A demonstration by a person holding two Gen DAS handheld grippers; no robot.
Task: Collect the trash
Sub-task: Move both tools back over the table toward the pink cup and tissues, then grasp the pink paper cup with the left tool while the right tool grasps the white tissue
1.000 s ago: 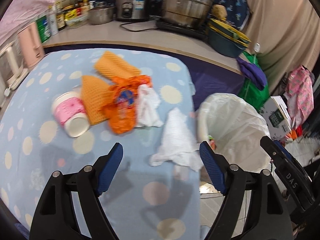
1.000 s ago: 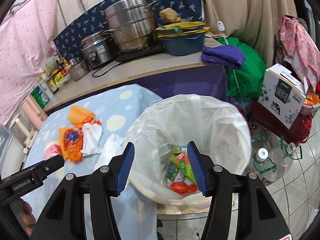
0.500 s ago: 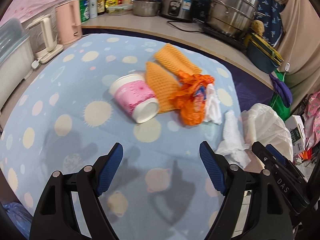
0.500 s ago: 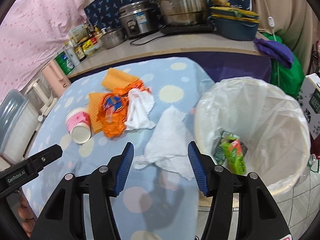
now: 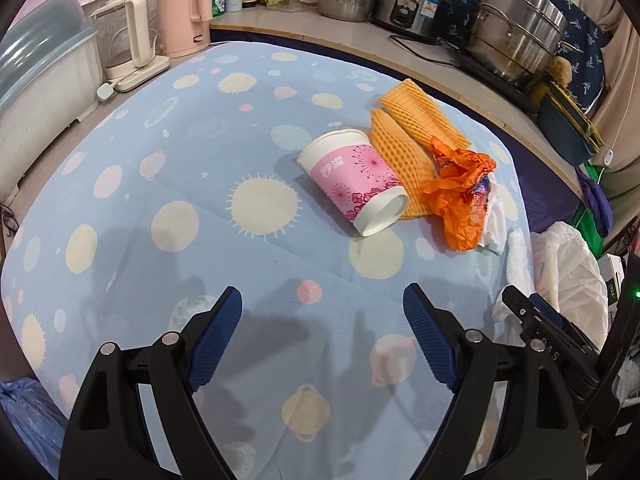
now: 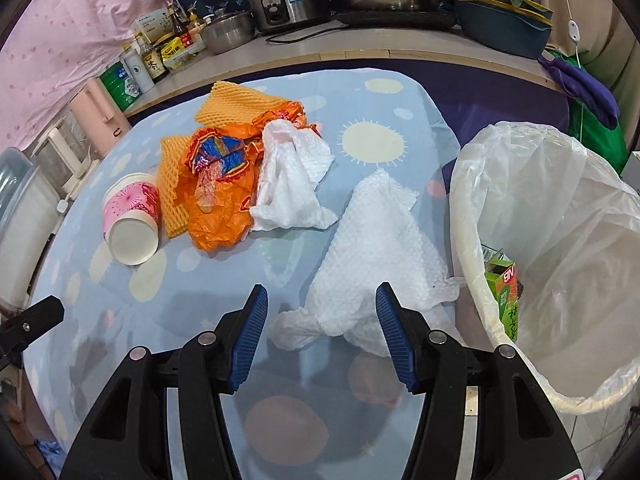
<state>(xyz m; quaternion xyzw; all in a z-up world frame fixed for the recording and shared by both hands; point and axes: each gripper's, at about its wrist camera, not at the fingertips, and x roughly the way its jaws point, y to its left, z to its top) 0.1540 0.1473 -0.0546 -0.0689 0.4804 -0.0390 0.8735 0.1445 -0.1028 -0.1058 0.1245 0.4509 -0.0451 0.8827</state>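
Crumpled paper towel (image 6: 372, 248) beside bin (image 6: 468, 216): light, limp (pinch a raised fold); right gripper (image 6: 320, 332) parted, empty; left gripper (image 5: 322, 340) opening, empty.

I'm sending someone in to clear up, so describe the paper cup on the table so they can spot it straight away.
On the blue spotted tablecloth, find the pile of trash beside the lined trash bin. The paper cup lies on its side at the end of the pile farthest from the bin, against the orange foam netting. It is the only rigid item: white with a pink flowered band.
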